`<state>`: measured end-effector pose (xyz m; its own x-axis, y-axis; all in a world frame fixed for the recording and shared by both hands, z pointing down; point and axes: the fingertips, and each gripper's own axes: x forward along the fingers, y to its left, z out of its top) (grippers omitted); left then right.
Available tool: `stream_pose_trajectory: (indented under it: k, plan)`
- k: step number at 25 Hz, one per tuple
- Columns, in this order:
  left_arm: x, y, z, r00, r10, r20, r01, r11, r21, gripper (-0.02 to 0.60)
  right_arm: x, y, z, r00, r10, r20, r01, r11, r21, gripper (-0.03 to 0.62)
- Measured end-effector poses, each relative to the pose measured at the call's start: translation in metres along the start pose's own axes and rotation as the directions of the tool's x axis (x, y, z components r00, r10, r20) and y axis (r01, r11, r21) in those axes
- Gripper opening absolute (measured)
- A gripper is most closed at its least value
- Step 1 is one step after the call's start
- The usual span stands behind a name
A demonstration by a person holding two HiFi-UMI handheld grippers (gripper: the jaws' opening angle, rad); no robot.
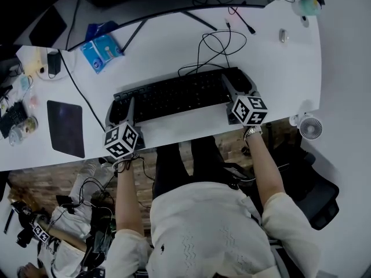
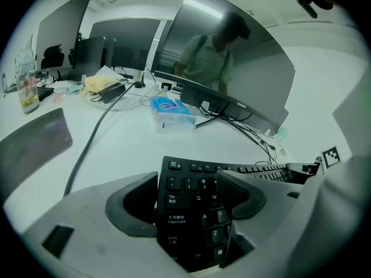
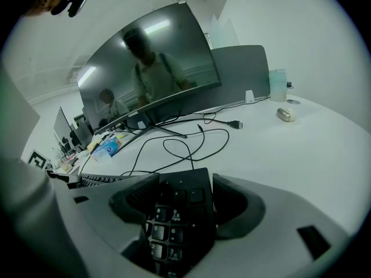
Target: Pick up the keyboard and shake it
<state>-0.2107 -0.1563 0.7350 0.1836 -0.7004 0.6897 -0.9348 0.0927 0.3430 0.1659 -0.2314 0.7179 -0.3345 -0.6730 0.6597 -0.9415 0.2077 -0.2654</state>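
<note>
Both of your grippers are on the keyboard (image 1: 174, 94), one at each end. Your left gripper (image 1: 120, 116) has its jaws set narrow and closed on the left end. In the left gripper view (image 2: 191, 210) the Tab, Caps Lock and Shift keys fill the gap, and the right-hand pad lies over the keys just past them. Your right gripper (image 1: 233, 91) grips the same way on the number-pad end. In the right gripper view (image 3: 177, 210) the digit keys sit between the two dark pads, with no free gap on either side.

From your head view the keyboard lies slanted across the white desk (image 1: 174, 135), with its left end nearer the front edge and its right end farther back. You cannot tell from any view whether it rests on the desk or is raised off it.

Looped black cable (image 1: 215, 50) trails from the keyboard's back edge toward the curved monitor (image 3: 151, 68), whose stand legs spread close behind. To the left of the keyboard a dark mouse pad (image 1: 65, 127) sits apart from it, and a blue packet (image 1: 101, 52) lies farther back. The desk surface to the right of the number pad is mostly bare. A small white fan (image 1: 310, 127) stands by the desk's right front corner, just beyond your right forearm.
</note>
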Motion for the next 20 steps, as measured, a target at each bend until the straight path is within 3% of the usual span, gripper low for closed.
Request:
stream_pose_trajectory:
  k: [10,14,20]
  plan:
    - [0.002,0.002,-0.004,1.0,-0.011,0.007,0.011,1.0,0.002,0.301,0.002,-0.001,-0.004,1.0,-0.021,0.002,0.021,1.0,-0.021,0.275]
    - [0.003,0.003,-0.005,1.0,-0.012,-0.021,0.011,1.0,-0.011,0.301,-0.004,-0.004,0.004,0.999,-0.037,0.027,0.037,0.999,0.02,0.284]
    - [-0.011,-0.004,0.011,0.999,0.023,0.033,-0.025,0.998,0.064,0.285,-0.024,0.011,0.027,0.996,-0.001,0.085,-0.001,0.999,0.034,0.23]
